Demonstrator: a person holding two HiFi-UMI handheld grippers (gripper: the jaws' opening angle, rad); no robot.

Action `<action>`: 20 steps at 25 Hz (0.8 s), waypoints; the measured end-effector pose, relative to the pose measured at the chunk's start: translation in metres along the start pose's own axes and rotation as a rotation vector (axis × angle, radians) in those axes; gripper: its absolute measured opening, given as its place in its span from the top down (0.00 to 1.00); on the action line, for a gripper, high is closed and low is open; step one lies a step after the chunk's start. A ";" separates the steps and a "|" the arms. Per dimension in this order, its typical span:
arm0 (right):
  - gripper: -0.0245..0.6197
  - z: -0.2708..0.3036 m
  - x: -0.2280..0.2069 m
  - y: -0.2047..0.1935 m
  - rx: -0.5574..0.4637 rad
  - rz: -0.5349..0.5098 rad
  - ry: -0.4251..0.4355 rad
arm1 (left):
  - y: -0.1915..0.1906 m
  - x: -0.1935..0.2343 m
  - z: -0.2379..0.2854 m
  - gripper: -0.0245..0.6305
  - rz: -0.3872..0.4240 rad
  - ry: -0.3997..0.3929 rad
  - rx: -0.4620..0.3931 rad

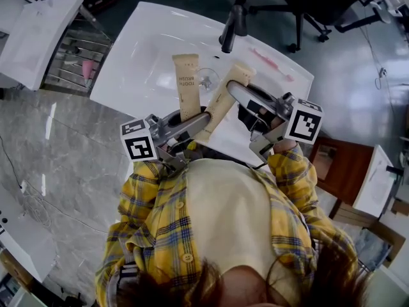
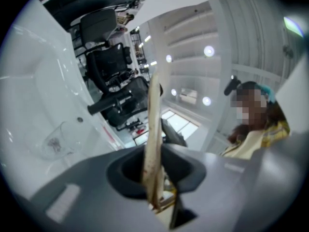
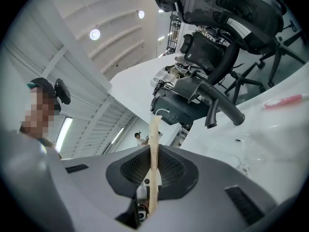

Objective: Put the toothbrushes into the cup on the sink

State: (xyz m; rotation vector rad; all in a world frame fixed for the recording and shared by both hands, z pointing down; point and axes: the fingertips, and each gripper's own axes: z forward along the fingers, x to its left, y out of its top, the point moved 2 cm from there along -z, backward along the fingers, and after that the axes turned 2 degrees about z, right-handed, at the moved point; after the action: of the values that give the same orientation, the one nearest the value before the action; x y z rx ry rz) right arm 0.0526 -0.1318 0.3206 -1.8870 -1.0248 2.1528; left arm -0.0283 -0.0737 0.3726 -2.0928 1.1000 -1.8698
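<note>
Two tan paper toothbrush packets are held up over the white sink (image 1: 140,50). My left gripper (image 1: 190,121) is shut on the upright packet (image 1: 186,85), which shows edge-on (image 2: 153,124) between the jaws of my left gripper (image 2: 155,190). My right gripper (image 1: 235,93) is shut on the slanted packet (image 1: 220,107), a thin strip (image 3: 154,144) in the right gripper view, where my right gripper (image 3: 151,187) clamps its lower end. A clear glass cup (image 1: 208,78) stands in the basin just beyond both packets, also visible as the cup (image 2: 59,140). A pink toothbrush (image 1: 271,61) lies on the sink's far right rim.
The black faucet (image 1: 233,24) rises at the back of the basin. A metal rack (image 1: 73,59) with a pink item sits left of the sink. Office chairs (image 1: 307,2) stand behind it. A brown wooden stool (image 1: 337,162) is at my right.
</note>
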 end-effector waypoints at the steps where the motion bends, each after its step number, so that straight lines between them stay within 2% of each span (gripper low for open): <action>1: 0.90 -0.003 0.000 0.004 -0.010 -0.005 -0.004 | 0.001 0.001 -0.002 0.85 -0.003 0.009 -0.011; 5: 0.90 -0.014 0.000 0.017 -0.040 -0.033 -0.019 | 0.005 0.007 -0.009 0.89 0.007 0.055 -0.038; 9: 0.90 -0.016 0.000 0.024 -0.056 -0.059 -0.026 | 0.008 0.019 -0.018 0.93 0.041 0.142 -0.052; 14: 0.90 -0.013 -0.002 0.025 -0.058 -0.115 -0.063 | 0.014 0.032 -0.027 0.94 0.158 0.299 -0.056; 20: 0.90 -0.011 -0.009 0.030 -0.092 -0.220 -0.137 | 0.024 0.039 -0.035 0.94 0.289 0.440 -0.080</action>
State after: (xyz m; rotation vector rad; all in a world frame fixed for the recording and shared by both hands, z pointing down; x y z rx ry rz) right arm 0.0755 -0.1549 0.3119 -1.5923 -1.3104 2.1634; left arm -0.0716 -0.1012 0.3995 -1.4812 1.4939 -2.2147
